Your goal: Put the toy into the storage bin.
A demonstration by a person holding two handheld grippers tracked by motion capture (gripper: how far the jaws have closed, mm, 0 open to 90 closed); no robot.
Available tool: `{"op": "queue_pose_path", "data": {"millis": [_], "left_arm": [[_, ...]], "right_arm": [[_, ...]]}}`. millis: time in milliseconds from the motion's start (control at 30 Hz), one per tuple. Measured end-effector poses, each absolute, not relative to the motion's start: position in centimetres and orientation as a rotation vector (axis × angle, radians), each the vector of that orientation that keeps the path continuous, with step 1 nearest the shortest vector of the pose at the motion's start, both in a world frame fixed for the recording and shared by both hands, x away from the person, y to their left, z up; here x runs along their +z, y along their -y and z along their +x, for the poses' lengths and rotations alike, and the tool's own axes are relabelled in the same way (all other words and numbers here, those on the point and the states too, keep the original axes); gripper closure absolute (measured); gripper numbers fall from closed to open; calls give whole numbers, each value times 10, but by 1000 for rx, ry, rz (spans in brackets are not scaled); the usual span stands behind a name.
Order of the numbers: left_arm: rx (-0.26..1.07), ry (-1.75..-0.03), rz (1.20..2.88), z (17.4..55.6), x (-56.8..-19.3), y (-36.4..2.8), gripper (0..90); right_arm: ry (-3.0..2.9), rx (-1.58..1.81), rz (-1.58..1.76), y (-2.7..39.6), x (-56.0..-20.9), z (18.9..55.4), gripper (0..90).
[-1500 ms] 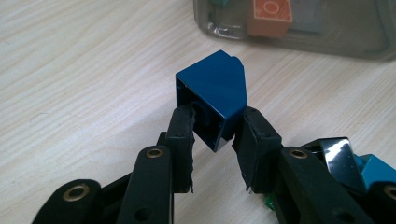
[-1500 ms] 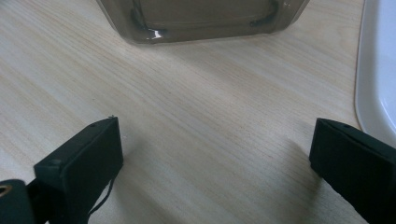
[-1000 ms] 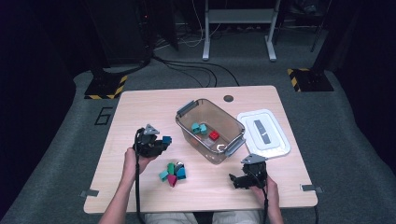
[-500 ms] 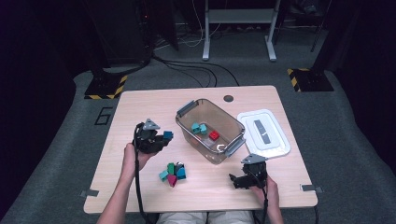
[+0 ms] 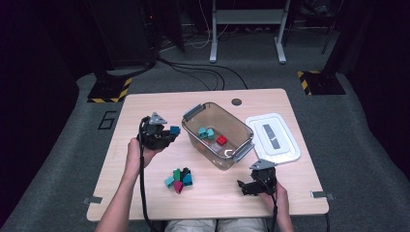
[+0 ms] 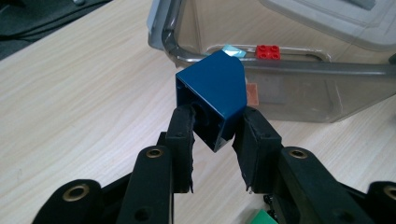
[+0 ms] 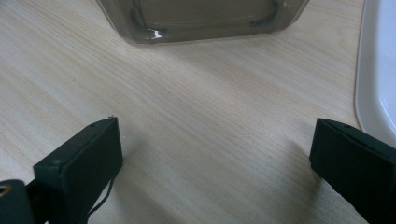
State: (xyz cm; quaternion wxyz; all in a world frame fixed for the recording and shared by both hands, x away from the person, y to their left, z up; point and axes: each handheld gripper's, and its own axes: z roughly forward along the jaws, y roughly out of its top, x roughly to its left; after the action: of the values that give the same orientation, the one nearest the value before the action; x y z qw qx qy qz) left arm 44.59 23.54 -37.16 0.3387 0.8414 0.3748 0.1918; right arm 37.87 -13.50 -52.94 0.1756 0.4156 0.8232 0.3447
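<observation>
We have the left gripper [image 5: 167, 133] up off the desk [image 5: 145, 104] near its left edge, and its jaws are clamped on a dark blue brick [image 6: 212, 100], tilted corner-down between the pads; in the left gripper view the pads cover the brick's lower sides, so we cannot read how deep the hold goes. Just beyond it sits the clear bin [image 5: 241, 133], mid-desk, and through its wall we make out a red brick [image 5: 221, 140] and teal bricks [image 5: 206, 133], though the tinted plastic blurs their outlines. In the left gripper view the red one [image 6: 268, 52] is crisp on top, while a pale blue sliver behind the held brick is too cut off to name. Toward the near edge lies a small heap of loose bricks [image 5: 179, 179], green, teal and dark red, packed so tight that we cannot count them. The right gripper [image 5: 249, 187] rests low by the near right corner, jaws spread wide with bare wood between them. The white lid [image 5: 290, 150] lies flat by the right edge, and in the right gripper view just its rim [image 7: 378, 70] slips in, cropped by the frame.
</observation>
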Motion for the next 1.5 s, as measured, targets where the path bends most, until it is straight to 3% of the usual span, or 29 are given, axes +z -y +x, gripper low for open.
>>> {"op": "queue_pose_path", "data": {"millis": [700,1300,1400,1500], "left_arm": [[513,-927,2214,476,-342,-201,675],[454,-925,2315,515,-358,-153,674],[433,-956,2331,521,-365,-150,636],[447,-971,2329,519,-365,-147,537]], "right_arm": [[-2331,976,1178,135,-529,379,19],[-2327,975,1180,135,-529,379,19],[-2329,974,1174,135,-529,379,19],[-2329,974,1174,135,-529,379,19]]}}
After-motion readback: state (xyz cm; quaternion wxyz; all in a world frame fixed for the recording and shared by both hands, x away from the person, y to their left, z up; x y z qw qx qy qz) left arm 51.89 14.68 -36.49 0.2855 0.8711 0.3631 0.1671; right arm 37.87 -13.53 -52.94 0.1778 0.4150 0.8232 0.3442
